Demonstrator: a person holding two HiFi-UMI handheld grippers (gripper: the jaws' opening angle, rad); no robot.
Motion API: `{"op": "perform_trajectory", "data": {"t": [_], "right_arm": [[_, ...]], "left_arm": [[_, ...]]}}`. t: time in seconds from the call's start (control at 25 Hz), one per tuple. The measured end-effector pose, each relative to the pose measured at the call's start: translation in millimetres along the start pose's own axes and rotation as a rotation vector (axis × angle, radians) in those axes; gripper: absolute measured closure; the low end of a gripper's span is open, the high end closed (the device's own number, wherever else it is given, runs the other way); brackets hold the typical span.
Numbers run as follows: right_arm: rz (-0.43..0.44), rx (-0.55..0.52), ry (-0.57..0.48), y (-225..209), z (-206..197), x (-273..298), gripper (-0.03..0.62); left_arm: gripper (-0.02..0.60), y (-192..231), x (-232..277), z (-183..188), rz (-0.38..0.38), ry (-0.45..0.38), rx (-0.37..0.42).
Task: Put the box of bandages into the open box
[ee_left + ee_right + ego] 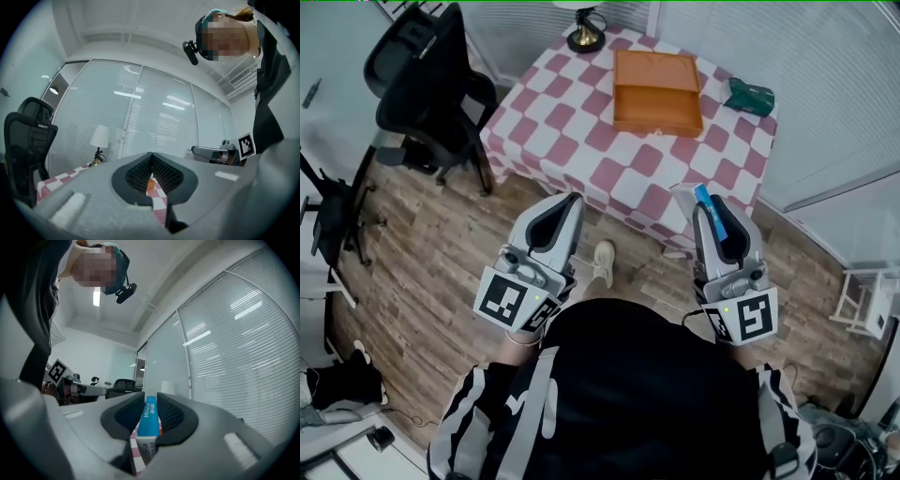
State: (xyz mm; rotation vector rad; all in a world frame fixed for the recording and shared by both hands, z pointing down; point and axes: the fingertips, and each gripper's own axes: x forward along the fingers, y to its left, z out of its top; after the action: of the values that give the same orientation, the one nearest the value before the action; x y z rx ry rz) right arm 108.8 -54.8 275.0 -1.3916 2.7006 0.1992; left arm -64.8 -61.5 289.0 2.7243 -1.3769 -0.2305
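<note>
The right gripper [707,195] is clamping the box of bandages [713,214] between its jaws, near the table's [581,141] front edge. The left gripper [573,200] is hovering beside it, jaws closed together. Farther on, the open box [656,89] is sitting on the checkered cloth, with a green packet [751,96] lying to its right and a lamp [586,33] standing behind. An office chair [427,75] is standing left of the table.

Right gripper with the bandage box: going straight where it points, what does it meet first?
Probably the checkered table, near its front edge: the right gripper, shut on the box of bandages, points at it. The open orange box lies further along. Height is unclear, so it may pass above.
</note>
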Motion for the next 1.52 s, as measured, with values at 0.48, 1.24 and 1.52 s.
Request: {"op": "perform_trajectory", "data": {"t": [0.48, 1.24, 1.52], "right_arm": [[-0.072, 0.0, 0.004, -44.2, -3.9, 60.5, 0.513], [-0.119, -0.001, 0.029, -76.6, -23.2, 146.6, 0.514], [-0.102, -0.002, 0.049, -84.9, -35.7, 161.4, 0.514]], "left_arm": [[0.586, 51.0, 61.2, 7.0, -0.042, 0.005, -0.01], [0.586, 128.9, 131.5, 6.2, -0.116, 0.035, -0.023], [0.586, 137.7, 149.5, -6.3, -0.125, 0.057, -0.034]]}}
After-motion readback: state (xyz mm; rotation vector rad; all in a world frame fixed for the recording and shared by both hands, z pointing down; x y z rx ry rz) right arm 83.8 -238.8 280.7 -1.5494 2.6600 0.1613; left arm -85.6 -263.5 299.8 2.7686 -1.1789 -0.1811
